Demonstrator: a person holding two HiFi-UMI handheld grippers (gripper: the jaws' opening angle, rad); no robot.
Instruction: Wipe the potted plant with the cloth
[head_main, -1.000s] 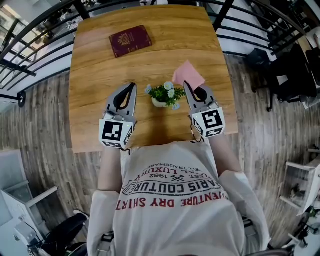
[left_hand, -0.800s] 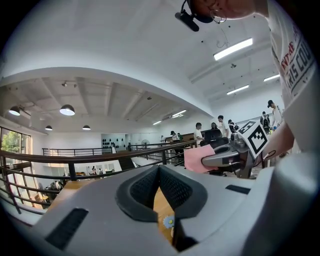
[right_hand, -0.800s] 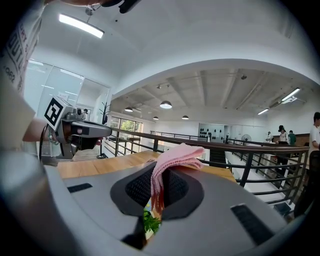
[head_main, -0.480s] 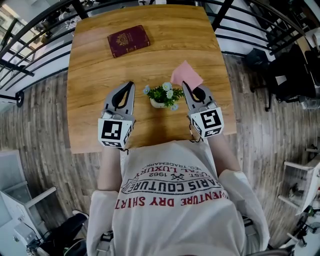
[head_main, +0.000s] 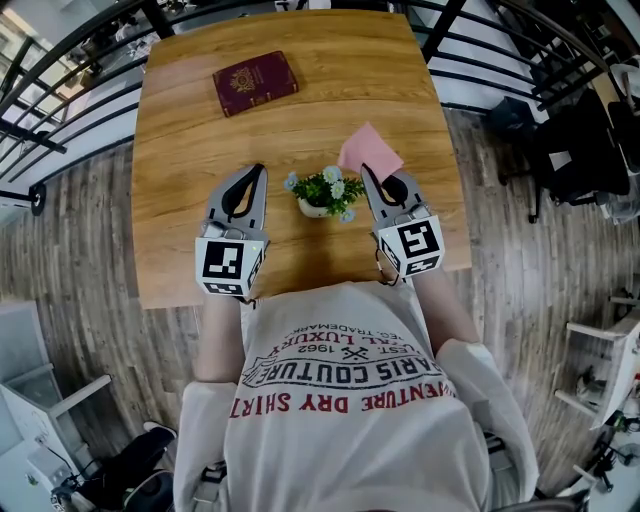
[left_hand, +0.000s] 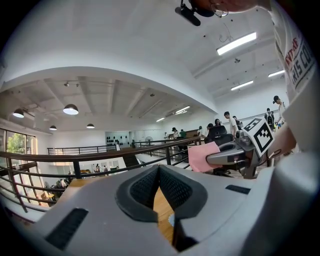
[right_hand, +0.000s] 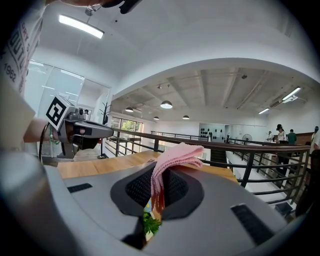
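Note:
A small potted plant with green leaves and pale flowers in a white pot stands on the wooden table, between my two grippers. My right gripper is shut on a pink cloth, which sticks out past its tips just right of the plant. In the right gripper view the cloth is pinched between the jaws, with a bit of the plant below. My left gripper sits left of the plant, shut with nothing in it; its jaws meet in the left gripper view.
A dark red book lies at the table's far left. Black railings run along the table's far and left sides. The near table edge is by the person's body. Wooden floor surrounds the table.

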